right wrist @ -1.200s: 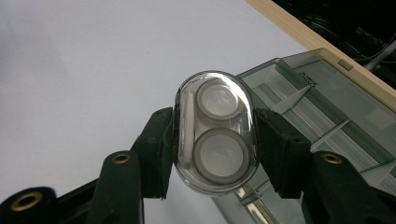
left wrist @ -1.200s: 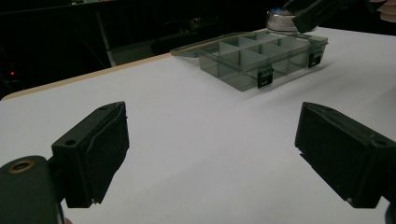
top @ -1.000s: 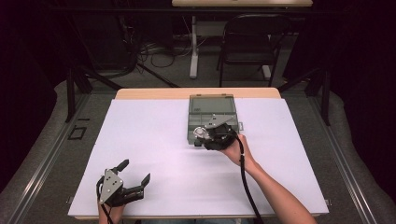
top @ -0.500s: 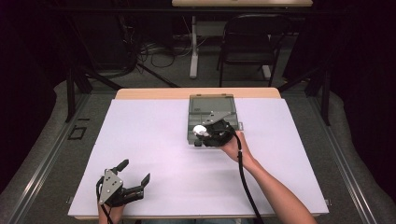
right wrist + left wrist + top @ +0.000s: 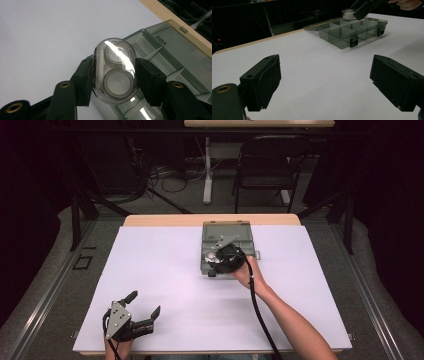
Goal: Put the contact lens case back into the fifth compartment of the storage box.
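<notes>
My right gripper [image 5: 114,80] has its two black jaws pressed on the sides of a small clear case [image 5: 115,78] with two round white things inside, and I hold it just above the grey box with little rooms [image 5: 226,236] that sits open near the far edge of the white table [image 5: 165,270]. The case hangs over the near corner of the box, not down in any room. My left gripper [image 5: 325,83] rests low at the near left of the table, well apart from the box, with its jaws wide open and nothing between them.
</notes>
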Available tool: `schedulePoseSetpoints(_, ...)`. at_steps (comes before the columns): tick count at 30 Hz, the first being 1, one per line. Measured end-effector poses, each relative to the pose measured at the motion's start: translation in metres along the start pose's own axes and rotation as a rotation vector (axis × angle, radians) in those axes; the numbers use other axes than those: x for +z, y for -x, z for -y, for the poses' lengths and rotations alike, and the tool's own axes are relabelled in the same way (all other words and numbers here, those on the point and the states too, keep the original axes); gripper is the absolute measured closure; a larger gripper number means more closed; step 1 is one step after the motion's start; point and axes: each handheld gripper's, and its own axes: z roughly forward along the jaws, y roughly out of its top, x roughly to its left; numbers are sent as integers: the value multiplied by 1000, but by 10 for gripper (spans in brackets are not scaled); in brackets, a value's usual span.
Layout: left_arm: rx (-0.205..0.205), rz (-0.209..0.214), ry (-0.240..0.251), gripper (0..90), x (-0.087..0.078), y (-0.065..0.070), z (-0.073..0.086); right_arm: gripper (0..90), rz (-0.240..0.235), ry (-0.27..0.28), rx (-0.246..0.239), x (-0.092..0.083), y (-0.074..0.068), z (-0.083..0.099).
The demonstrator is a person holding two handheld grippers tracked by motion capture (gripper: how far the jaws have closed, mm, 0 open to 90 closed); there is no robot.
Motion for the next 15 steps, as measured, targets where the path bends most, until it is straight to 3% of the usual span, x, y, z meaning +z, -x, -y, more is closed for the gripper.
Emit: schedulePoseSetpoints(15, 3, -13, -3, 100, -1, 1, -1, 491, -12, -81, -39, 13, 3, -18)
